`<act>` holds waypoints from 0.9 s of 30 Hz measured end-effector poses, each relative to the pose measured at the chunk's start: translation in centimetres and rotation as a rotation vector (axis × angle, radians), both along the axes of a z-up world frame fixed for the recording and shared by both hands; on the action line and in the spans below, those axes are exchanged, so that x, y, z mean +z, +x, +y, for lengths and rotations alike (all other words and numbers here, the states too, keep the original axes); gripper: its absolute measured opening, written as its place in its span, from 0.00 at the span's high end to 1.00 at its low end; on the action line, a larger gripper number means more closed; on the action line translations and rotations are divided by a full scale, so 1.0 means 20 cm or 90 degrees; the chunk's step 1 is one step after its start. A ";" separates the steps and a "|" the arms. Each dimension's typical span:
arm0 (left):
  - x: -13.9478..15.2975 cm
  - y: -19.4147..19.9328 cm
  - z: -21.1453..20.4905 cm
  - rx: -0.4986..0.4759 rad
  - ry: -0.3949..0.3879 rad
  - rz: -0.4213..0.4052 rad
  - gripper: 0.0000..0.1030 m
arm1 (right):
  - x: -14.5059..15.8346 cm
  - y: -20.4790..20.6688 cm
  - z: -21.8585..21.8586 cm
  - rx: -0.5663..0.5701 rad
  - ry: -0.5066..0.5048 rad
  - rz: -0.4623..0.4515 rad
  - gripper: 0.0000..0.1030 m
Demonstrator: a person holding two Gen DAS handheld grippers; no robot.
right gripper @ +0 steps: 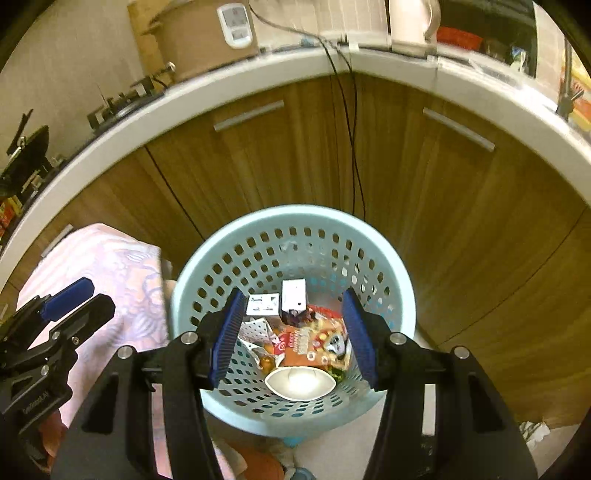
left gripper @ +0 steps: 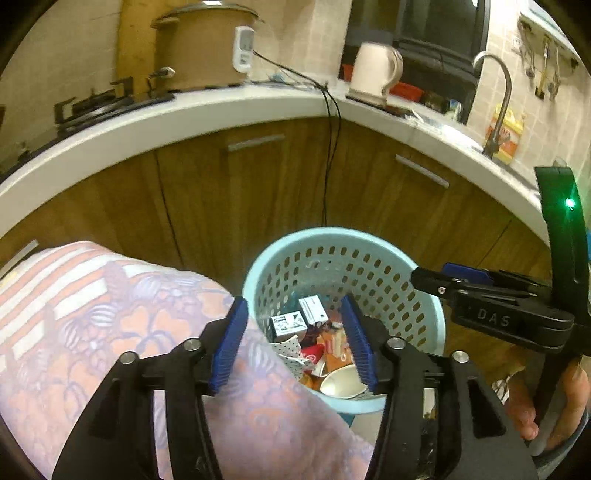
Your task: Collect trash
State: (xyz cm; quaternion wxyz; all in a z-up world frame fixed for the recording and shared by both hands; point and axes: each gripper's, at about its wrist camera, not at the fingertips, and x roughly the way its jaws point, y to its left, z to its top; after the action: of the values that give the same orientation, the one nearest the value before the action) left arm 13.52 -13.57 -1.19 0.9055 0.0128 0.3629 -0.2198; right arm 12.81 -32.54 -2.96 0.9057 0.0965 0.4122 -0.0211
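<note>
Right wrist view, left to right: left tongs [right gripper: 70, 299] spread, gripping nothing; right tongs [right gripper: 293, 334] spread and bare above pale-blue perforated plastic bin [right gripper: 207, 273] on floor. Trash [right gripper: 295, 332] inside bin: small cardboard boxes, crinkly glossy wrappers, squashed paper cup [right gripper: 301, 384]. Probably light, crushable, slippery film; best pinched at stiff box edges or cup rim.

kettle [right gripper: 410, 22] cut off, basket [left gripper: 424, 317] perhaps part-hidden

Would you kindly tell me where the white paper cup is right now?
In the right wrist view, the white paper cup lies inside the blue basket, nearest the camera, just below the orange wrapper.
</note>
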 end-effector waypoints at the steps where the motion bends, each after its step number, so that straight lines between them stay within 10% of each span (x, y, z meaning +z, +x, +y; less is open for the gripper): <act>1: 0.02 -0.02 0.02 0.006 -0.004 -0.007 0.42 | 0.04 -0.04 0.03 0.001 -0.006 -0.017 0.49; 9: 0.14 -0.29 0.19 0.087 0.003 -0.085 0.22 | 0.23 -0.27 0.23 0.002 -0.069 -0.111 0.47; 27: 0.12 -0.50 0.43 0.150 -0.027 -0.129 0.15 | 0.31 -0.53 0.46 -0.035 -0.153 -0.194 0.47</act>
State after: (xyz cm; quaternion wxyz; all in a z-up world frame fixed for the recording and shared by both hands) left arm 3.53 -5.02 1.16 0.9570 -0.0269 0.2639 -0.1172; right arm 2.21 -23.27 3.16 0.9618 0.0011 0.2619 -0.0796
